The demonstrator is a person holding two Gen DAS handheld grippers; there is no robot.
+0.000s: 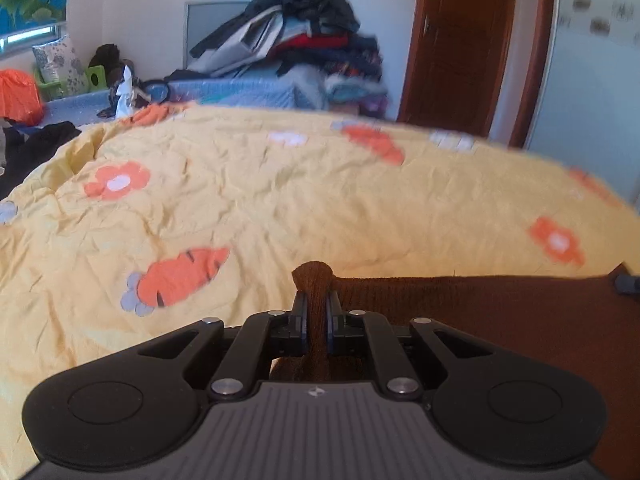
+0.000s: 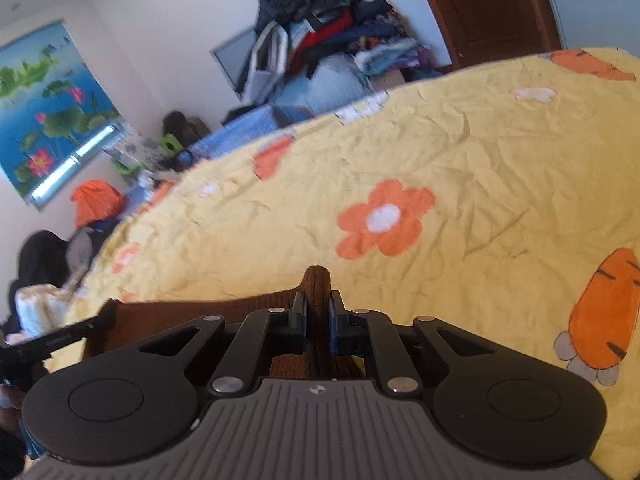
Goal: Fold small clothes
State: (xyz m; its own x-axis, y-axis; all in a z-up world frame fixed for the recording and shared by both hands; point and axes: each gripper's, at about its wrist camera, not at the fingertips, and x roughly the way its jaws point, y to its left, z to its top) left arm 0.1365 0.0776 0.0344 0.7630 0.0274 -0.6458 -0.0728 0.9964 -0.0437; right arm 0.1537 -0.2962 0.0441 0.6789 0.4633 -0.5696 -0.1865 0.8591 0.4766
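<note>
Two hand-held grippers in view, one brown knit garment [image 1: 500, 312] between them. Left hand-held gripper [image 1: 316, 312]: jaws closed down on a bunched corner of the garment, a nub of cloth standing up past the fingertips. Right hand-held gripper [image 2: 318, 312]: same state, jaws pinched tight on the garment's [image 2: 180, 320] other corner.

The garment stretches taut from one gripper to the other, at the near edge of the bed, over the yellow quilt [image 1: 280, 200]. Quilt print, left view: two carrots and four or so flowers countable; the far ones are blurred, count approximate.

No clear container in view. Far side: one heap of clothes [image 1: 304, 36] stacked against the wall, one orange bag-like bundle [image 1: 18, 96] far left, contents not visible. One brown door [image 1: 460, 48] far right.
</note>
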